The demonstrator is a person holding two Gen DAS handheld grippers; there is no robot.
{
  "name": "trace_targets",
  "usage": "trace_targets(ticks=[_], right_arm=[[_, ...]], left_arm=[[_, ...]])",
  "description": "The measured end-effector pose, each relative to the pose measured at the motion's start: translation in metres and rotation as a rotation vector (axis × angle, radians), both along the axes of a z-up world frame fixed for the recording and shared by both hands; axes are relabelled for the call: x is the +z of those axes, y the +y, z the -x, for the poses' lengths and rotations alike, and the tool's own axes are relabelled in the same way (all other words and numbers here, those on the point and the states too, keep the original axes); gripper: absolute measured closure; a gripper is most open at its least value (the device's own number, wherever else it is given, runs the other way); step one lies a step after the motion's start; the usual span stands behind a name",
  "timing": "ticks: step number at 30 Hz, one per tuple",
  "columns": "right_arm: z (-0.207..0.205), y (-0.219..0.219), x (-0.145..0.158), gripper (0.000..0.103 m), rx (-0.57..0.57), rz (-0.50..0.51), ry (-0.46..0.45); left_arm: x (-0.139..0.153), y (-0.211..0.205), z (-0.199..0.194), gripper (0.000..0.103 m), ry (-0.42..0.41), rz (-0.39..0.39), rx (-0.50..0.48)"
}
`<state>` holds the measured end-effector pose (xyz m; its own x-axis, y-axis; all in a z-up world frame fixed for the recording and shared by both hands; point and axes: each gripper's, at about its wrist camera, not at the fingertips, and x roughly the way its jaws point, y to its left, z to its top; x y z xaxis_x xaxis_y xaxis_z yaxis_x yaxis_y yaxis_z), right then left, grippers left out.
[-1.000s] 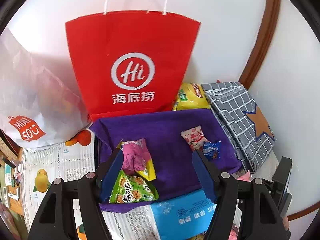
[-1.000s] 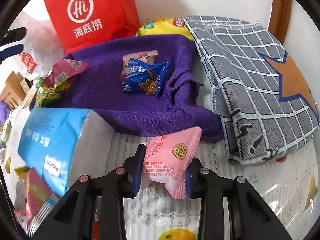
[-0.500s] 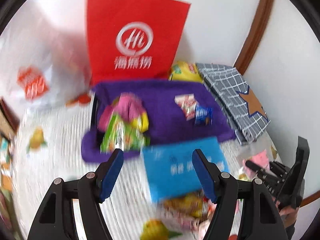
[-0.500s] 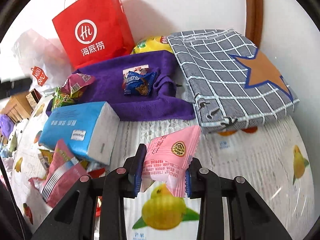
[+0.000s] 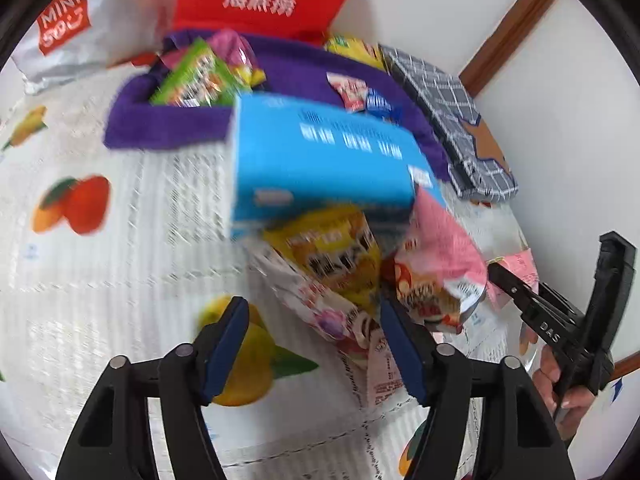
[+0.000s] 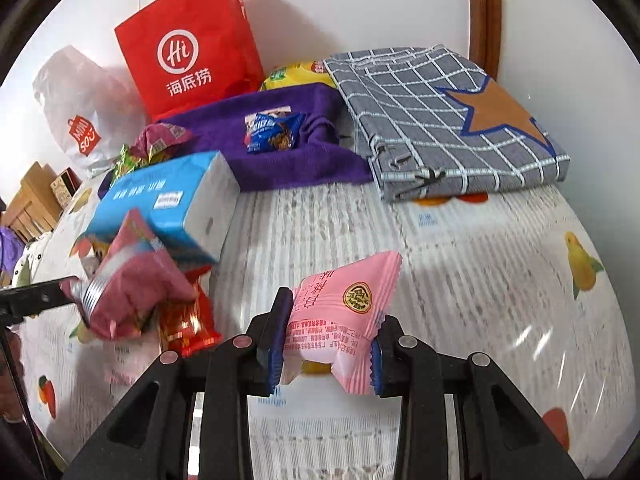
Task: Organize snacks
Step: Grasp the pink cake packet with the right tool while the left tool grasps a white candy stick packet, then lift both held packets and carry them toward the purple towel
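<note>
Your left gripper [image 5: 314, 344] hangs with its jaws apart and nothing clamped, having just narrowed a little, over the loose heap of snack packets [image 5: 360, 276] lying on the fruit-print tablecloth [image 5: 100, 280] just in front of the blue tissue pack [image 5: 320, 160]; judge these as light, crinkly, slippery foil pouches, so take 1 by its flat crimped edge, not the puffed middle. Your right gripper [image 6: 326, 344] is clenched on the pink snack packet [image 6: 344, 312], gripped across its lower half and lifted off the cloth; it looks soft and airy, so squeeze gently.
</note>
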<state>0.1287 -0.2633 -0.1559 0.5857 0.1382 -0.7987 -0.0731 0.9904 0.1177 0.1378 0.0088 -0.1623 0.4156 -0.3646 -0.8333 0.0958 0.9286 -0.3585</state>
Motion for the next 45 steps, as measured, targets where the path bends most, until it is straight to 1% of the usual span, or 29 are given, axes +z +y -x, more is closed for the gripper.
trace_targets(ticks=[3,4,5,7,8,10,11,13,15,18,20,22,24,25,26,28,29,31,34,35,37,41,42,44,45], right_arm=[[0.009,-0.002,-0.003,0.07,-0.001,0.004,0.0],[0.011,-0.002,-0.004,0.07,-0.002,0.003,0.003],[0.013,-0.002,-0.004,0.07,-0.002,0.003,0.006],[0.015,-0.001,-0.004,0.07,-0.001,0.003,0.004],[0.016,-0.001,-0.004,0.07,-0.001,0.003,0.002],[0.019,0.001,-0.004,0.07,-0.002,-0.001,-0.002],[0.02,0.002,-0.003,0.07,-0.001,-0.003,-0.005],[0.021,0.004,-0.002,0.07,0.0,-0.003,-0.01],[0.021,0.006,0.0,0.07,0.001,-0.006,-0.017],[0.021,0.009,0.002,0.07,0.006,-0.012,-0.025],[0.02,0.01,0.003,0.07,0.009,-0.011,-0.028],[0.018,0.012,0.002,0.07,0.015,-0.016,-0.028],[0.016,0.015,0.001,0.07,0.021,-0.015,-0.028],[0.014,0.016,0.0,0.07,0.023,-0.015,-0.027],[0.013,0.017,-0.001,0.07,0.026,-0.017,-0.026],[0.01,0.02,-0.003,0.07,0.032,-0.021,-0.021],[0.009,0.021,-0.004,0.07,0.035,-0.021,-0.02],[0.008,0.024,-0.005,0.07,0.042,-0.017,-0.018],[0.008,0.025,-0.007,0.07,0.048,-0.02,-0.015],[0.008,0.025,-0.008,0.07,0.049,-0.019,-0.015],[0.007,0.025,-0.01,0.07,0.049,-0.016,-0.014],[0.003,0.023,-0.015,0.07,0.048,-0.017,-0.006],[0.002,0.024,-0.016,0.07,0.05,-0.012,-0.007],[-0.002,0.026,-0.019,0.07,0.053,0.006,-0.012],[-0.003,0.027,-0.02,0.07,0.055,0.015,-0.014]], left_arm=[[-0.008,-0.009,-0.001,0.048,0.009,0.019,-0.006],[-0.011,-0.012,-0.002,0.053,0.01,0.024,-0.007],[-0.012,-0.015,-0.002,0.063,0.004,0.025,-0.003],[-0.013,-0.018,-0.002,0.068,-0.007,0.019,0.016],[-0.012,-0.018,-0.002,0.075,-0.006,0.018,0.013],[-0.009,-0.016,-0.001,0.077,-0.003,0.034,0.002],[-0.005,-0.013,0.0,0.077,-0.009,0.026,0.005],[0.005,-0.005,0.005,0.077,-0.037,-0.014,0.011],[0.013,0.007,0.008,0.077,-0.035,-0.051,0.028],[0.019,0.025,0.013,0.077,-0.022,-0.084,0.055],[0.019,0.04,0.019,0.077,-0.004,-0.117,0.069],[0.012,0.055,0.023,0.077,0.033,-0.152,0.095],[0.006,0.065,0.024,0.076,0.044,-0.157,0.124],[0.002,0.068,0.023,0.074,0.046,-0.154,0.131],[-0.001,0.069,0.021,0.066,0.046,-0.147,0.138],[-0.008,0.068,0.015,0.061,0.039,-0.136,0.152],[-0.01,0.065,0.015,0.056,0.03,-0.133,0.153],[-0.012,0.056,0.014,0.049,-0.024,-0.134,0.135],[-0.013,0.041,0.016,0.049,-0.079,-0.128,0.084],[-0.013,0.038,0.016,0.049,-0.08,-0.135,0.081],[-0.013,0.035,0.019,0.049,-0.105,-0.16,0.091],[-0.013,0.042,0.02,0.05,-0.138,-0.181,0.13],[-0.013,0.041,0.019,0.053,-0.152,-0.202,0.134],[-0.014,0.039,0.016,0.071,-0.171,-0.266,0.127],[-0.015,0.035,0.015,0.075,-0.187,-0.321,0.103]])
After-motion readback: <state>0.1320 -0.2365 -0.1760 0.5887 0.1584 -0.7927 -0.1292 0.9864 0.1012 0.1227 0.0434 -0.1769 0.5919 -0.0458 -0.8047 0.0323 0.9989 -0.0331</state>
